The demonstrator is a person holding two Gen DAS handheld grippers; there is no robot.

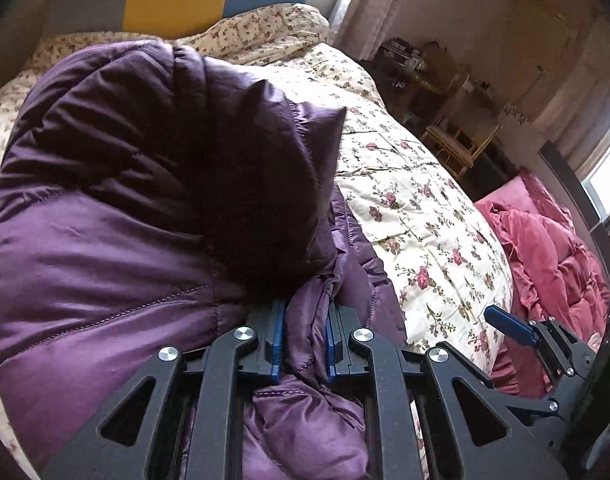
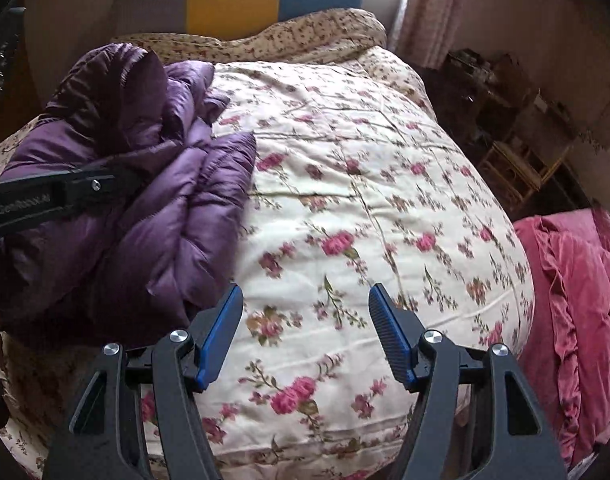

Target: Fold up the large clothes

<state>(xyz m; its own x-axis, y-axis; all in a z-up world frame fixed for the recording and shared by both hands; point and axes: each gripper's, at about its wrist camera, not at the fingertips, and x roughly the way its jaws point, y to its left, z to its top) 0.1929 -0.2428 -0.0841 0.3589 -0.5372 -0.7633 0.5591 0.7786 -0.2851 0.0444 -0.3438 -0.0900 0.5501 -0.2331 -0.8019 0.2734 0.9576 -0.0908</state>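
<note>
A purple puffer jacket (image 1: 105, 200) lies bunched on the left side of a floral quilt (image 1: 417, 208) on a bed. My left gripper (image 1: 305, 312) is shut on a gathered fold of the jacket, with purple fabric pinched between its blue pads. In the right wrist view the jacket (image 2: 145, 184) sits crumpled at the left, and the black body of the left gripper (image 2: 45, 200) reaches over it. My right gripper (image 2: 305, 300) hangs open over the bare floral quilt (image 2: 365, 200), to the right of the jacket, with nothing between its fingers.
A crumpled pink-red quilt (image 2: 577, 300) lies off the bed's right edge. A grey, yellow and blue headboard (image 2: 233, 0) stands at the far end. Dark wooden shelves (image 2: 513, 168) and a curtain (image 2: 437, 4) line the right wall.
</note>
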